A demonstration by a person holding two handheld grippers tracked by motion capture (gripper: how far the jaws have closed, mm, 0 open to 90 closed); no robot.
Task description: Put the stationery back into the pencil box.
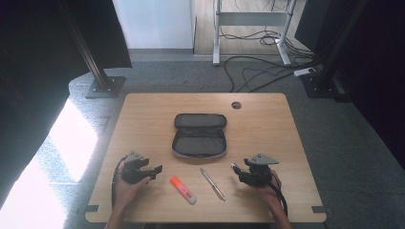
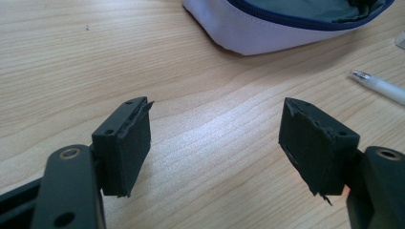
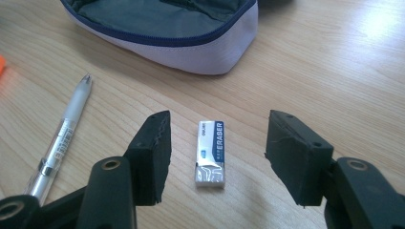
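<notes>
Right gripper [image 3: 217, 157] hovered low over the table [image 3: 344, 67], jaws apart with nothing clamped. The eraser [image 3: 210, 153] lay flat on the wood right between the two jaws, touching neither pad. Its sleeve was white with a dark blue band, and the word "ERASER" read lengthwise in white capitals; a small blue logo sat beside it, too small to read. The bare white end of the eraser faced the gripper, with the sleeve edge a little torn there.

Left of that gripper's left jaw lay a clear pen [image 3: 62, 136], tip pointing away; there was printing on its barrel, too small to make out. An orange highlighter [image 1: 182, 189] lay beyond the pen, toward the left gripper. Ahead of the jaws sat the open pencil case [image 3: 191, 47], white outer wall, dark blue zip, grey lining; no label could be read on it.

Left gripper [image 2: 215, 143] also had its jaws wide apart, with bare wood between the pads. The pencil case was ahead and to its right, and the pen's tip showed at the far right.

In the high view both grippers sat near the table's near edge, each in a hand, the left [image 1: 138, 171] and right [image 1: 253, 174] well apart, with highlighter and pen between them and the case beyond.
</notes>
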